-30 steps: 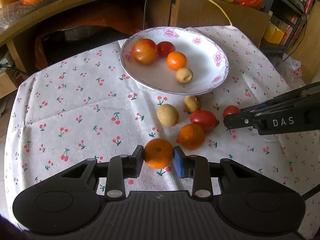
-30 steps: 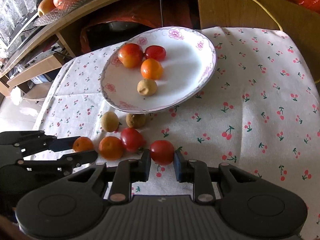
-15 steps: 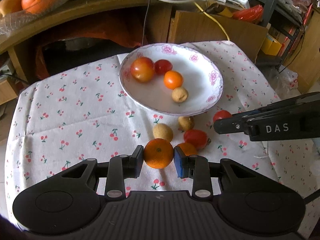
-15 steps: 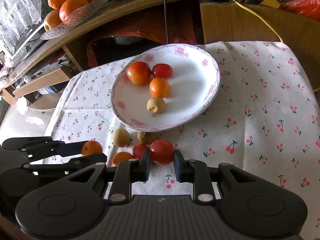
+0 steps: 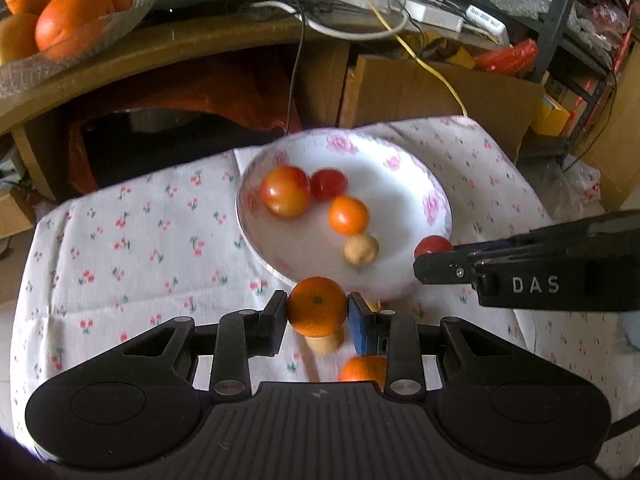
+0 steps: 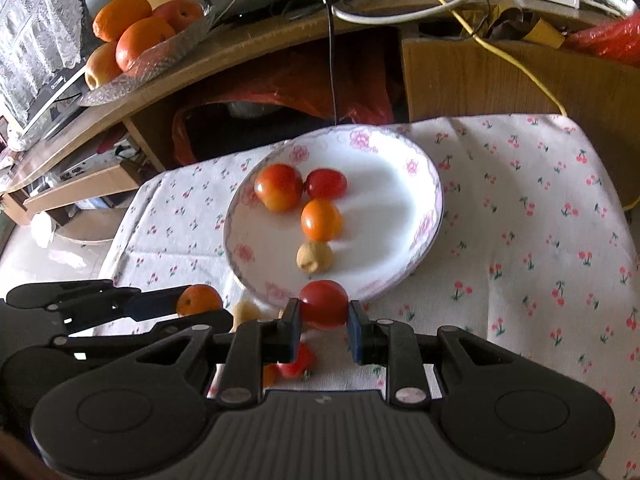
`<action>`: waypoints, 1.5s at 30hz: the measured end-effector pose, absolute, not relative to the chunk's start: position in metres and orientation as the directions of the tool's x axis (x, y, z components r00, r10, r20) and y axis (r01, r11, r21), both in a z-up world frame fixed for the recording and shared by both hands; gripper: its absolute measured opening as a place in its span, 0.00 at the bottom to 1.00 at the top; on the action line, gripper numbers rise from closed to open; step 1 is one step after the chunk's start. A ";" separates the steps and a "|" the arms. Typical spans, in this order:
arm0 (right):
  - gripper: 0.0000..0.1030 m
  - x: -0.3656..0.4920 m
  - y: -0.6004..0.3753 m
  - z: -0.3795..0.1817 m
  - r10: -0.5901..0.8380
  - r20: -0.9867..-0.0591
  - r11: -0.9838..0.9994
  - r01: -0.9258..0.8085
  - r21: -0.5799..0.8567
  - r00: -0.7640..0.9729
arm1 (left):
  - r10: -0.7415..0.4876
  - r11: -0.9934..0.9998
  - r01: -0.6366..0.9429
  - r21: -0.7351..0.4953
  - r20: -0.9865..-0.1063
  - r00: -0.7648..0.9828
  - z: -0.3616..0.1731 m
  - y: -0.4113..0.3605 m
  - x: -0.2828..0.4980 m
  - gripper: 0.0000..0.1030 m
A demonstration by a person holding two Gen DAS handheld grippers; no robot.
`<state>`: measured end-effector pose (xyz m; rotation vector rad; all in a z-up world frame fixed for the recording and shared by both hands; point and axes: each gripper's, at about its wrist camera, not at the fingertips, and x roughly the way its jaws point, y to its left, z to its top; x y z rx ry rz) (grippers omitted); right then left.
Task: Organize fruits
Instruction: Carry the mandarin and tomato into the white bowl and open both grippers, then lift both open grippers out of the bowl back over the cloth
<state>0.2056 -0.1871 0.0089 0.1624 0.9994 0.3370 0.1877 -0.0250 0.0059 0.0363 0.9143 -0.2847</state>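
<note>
My left gripper [image 5: 317, 312] is shut on a small orange [image 5: 317, 306] and holds it in the air just before the near rim of the white flowered plate [image 5: 434, 204]. My right gripper [image 6: 323, 316] is shut on a red tomato [image 6: 323, 303], also lifted at the plate's [image 6: 424, 224] near rim. In the plate lie a red-orange fruit [image 6: 278, 187], a red tomato [image 6: 325, 184], a small orange [image 6: 321, 219] and a tan longan [image 6: 314, 256]. On the cloth below lie another orange [image 5: 362, 368], a longan [image 5: 325, 343] and a red tomato [image 6: 297, 364].
The table wears a white cherry-print cloth [image 6: 540, 232]. Behind it runs a wooden desk [image 6: 248, 52] with a glass dish of large oranges [image 6: 132, 40], cables and a cardboard panel [image 6: 500, 80]. The floor drops off at the left.
Both grippers have risen off the cloth with their fruit and moved forward toward the plate's near rim. The loose fruits on the cloth now lie under the grippers.
</note>
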 end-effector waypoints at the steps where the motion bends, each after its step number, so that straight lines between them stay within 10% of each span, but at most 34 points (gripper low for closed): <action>1: 0.18 0.208 -0.188 0.009 0.348 -0.793 0.937 -0.197 0.287 0.501 | -0.230 0.962 0.259 -0.091 -0.782 0.578 0.007 -0.026 0.191 0.39; 45: 0.20 0.237 -0.201 -0.001 0.366 -0.763 0.925 -0.120 0.360 0.533 | -0.237 0.966 0.229 -0.121 -0.774 0.588 0.006 -0.028 0.217 0.47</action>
